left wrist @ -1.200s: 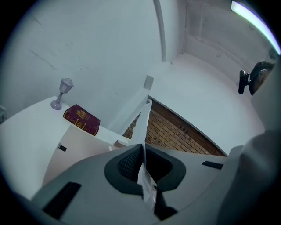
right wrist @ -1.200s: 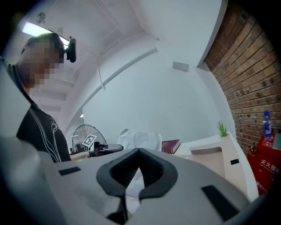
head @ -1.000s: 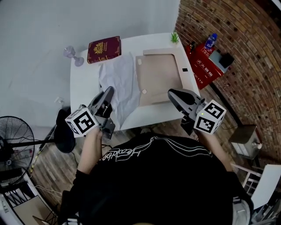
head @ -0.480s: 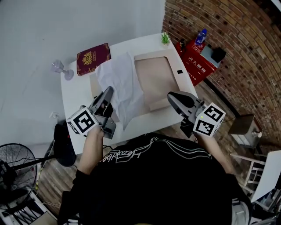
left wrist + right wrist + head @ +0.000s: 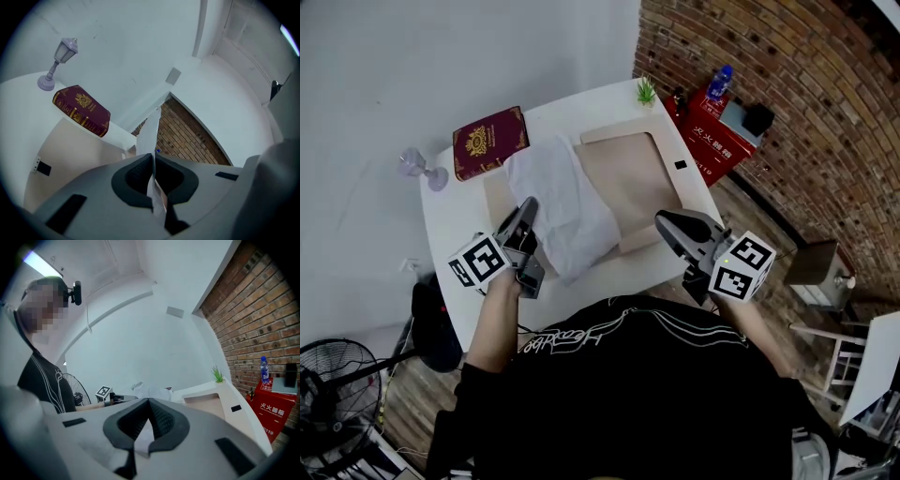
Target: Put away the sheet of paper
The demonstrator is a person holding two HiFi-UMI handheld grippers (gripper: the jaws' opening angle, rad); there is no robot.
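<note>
A crumpled white sheet of paper lies across the left part of an open tan folder on the white table. My left gripper is shut on the sheet's near left edge. In the left gripper view the paper stands edge-on, pinched between the dark pads of that gripper. My right gripper hovers shut over the table's near right edge, by the folder's front corner, and holds nothing. In the right gripper view its jaws touch at the tips, and the paper shows beyond them.
A maroon book lies at the table's far left, with a small lamp figure beside it. A little green plant stands at the far right corner. A red box with a blue bottle stands against the brick wall.
The left gripper has drawn the paper from the table's front edge further onto the table, partly over the folder. The right gripper has stayed shut and hardly moved.
</note>
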